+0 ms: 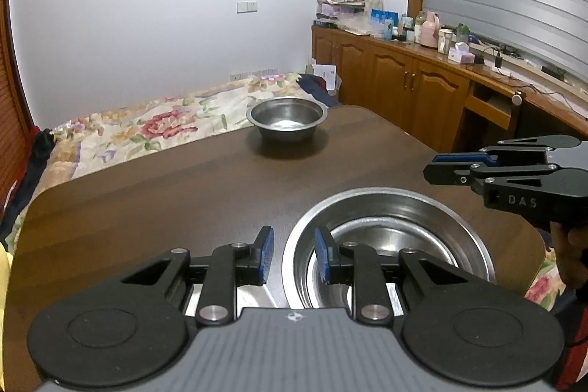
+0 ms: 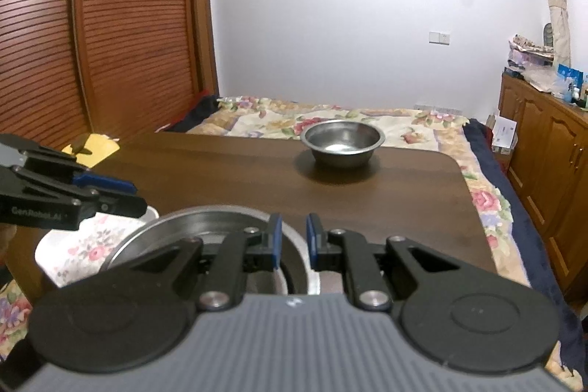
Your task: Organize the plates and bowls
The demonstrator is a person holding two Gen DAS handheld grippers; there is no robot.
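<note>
The left gripper is spread astride the rim of a shiny round steel bowl on the dark wood-grain tabletop. The right gripper is likewise spread over its opposite rim. A second steel bowl stands well apart, near the far edge.

A floral bedspread is lying beyond the counter, with wooden cabinets standing along the wall.
</note>
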